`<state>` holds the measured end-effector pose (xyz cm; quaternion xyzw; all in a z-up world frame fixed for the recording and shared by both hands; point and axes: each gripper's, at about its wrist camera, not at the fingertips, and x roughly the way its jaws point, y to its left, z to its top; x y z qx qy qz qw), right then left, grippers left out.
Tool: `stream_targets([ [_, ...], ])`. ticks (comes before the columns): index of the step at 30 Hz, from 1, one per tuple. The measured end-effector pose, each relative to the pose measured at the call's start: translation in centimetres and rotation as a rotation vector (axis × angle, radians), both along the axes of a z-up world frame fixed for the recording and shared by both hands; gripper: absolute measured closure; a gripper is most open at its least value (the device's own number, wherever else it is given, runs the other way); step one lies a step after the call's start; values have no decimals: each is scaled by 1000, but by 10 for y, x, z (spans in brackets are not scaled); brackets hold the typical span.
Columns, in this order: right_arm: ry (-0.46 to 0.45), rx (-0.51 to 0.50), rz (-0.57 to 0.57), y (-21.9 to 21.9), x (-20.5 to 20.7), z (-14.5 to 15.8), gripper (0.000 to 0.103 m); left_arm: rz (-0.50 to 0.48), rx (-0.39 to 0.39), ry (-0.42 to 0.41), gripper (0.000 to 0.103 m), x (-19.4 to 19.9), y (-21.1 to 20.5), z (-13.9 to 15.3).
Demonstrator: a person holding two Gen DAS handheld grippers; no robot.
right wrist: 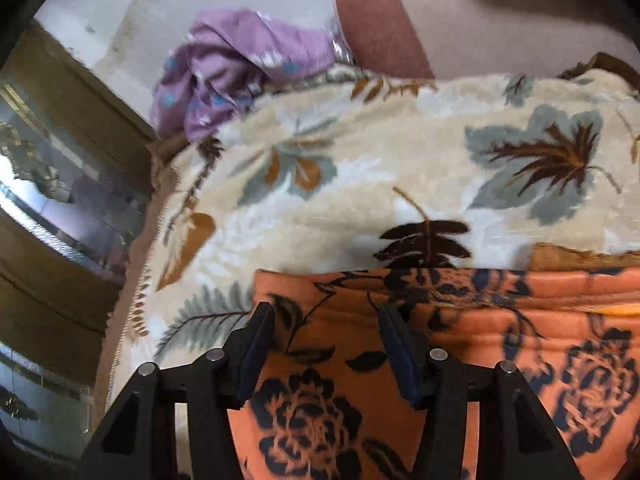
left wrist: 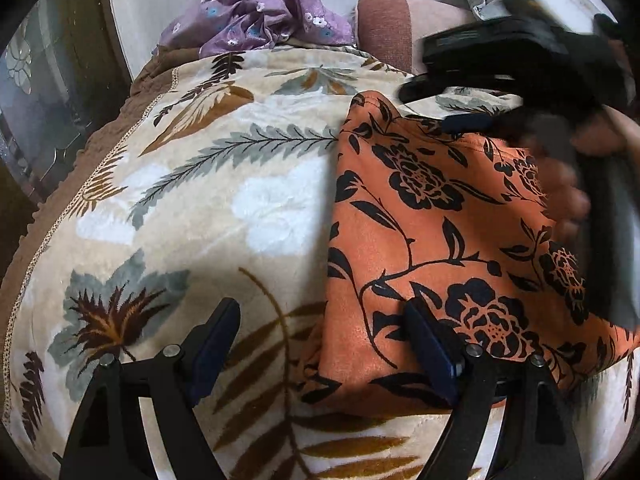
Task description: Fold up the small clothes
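An orange garment [left wrist: 432,216] printed with black flowers lies flat on a cream leaf-patterned blanket [left wrist: 224,184]. My left gripper [left wrist: 324,340] is open at the garment's near left corner: the right finger [left wrist: 430,354] is over the cloth, the left finger [left wrist: 218,344] over the blanket. In the left wrist view my right gripper [left wrist: 452,106] appears blurred at the garment's far edge, held by a hand [left wrist: 568,192]. In its own view the right gripper [right wrist: 328,324] stands open over the orange garment [right wrist: 320,392], near its stitched far band, with the cloth flat below the fingers.
A crumpled purple flowered cloth [left wrist: 260,16] [right wrist: 224,68] lies at the blanket's far edge beside a brown cushion [left wrist: 386,28] [right wrist: 380,20]. The blanket's left edge drops off beside dark wooden furniture with glass panels [left wrist: 44,92] [right wrist: 60,184].
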<state>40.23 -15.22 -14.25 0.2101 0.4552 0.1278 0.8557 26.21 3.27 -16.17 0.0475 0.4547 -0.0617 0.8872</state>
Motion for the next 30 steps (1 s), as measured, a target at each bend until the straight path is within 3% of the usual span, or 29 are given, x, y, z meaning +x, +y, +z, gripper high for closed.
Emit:
stream_targets([
  [6,-39,-115,-22,-50,-63,25,45,10,7,-8,18,-3,-2,-1],
  [15,28,-262,-166,-138,-172,17,45,18,14,-16,17,-3,-3,-2],
  [20,178,-260,-199,-162,-197,-24,44,18,38,-30,16,-4,-6,-2],
  [30,103,-180,-239,-163,-234,3,45,-11,39,-84,16,-17,-10,16],
])
